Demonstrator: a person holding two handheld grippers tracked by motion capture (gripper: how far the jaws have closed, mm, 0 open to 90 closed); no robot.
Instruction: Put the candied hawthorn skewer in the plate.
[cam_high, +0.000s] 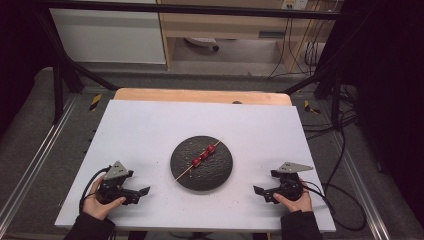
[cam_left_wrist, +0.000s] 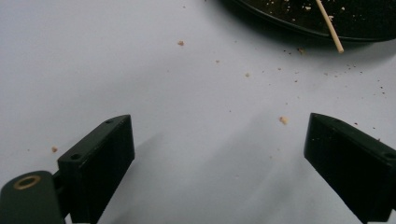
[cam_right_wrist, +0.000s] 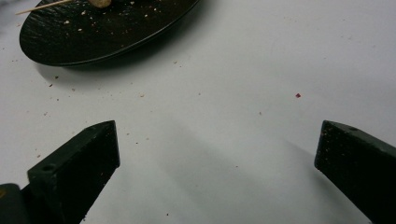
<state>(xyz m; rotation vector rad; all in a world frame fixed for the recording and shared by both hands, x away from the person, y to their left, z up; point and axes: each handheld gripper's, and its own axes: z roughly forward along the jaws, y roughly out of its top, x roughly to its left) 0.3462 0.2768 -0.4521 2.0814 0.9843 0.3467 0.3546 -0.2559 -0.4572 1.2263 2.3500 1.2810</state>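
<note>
High view: the skewer (cam_high: 199, 161) with red berries lies across the black plate (cam_high: 183, 175) at frame centre; your left gripper (cam_high: 143, 192) and right gripper (cam_high: 258, 191) rest on the desk (cam_high: 150, 125) at lower left and lower right, both released and empty.
Left gripper view: the skewer's bare end (cam_left_wrist: 330, 26) lies at upper right, likely your next reach.
Right gripper view: the plate (cam_right_wrist: 93, 32) sits at upper left.

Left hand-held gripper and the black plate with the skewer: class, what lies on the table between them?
Only bare white table with scattered crumbs lies between the left hand-held gripper and the plate, as the left gripper view shows.
</note>
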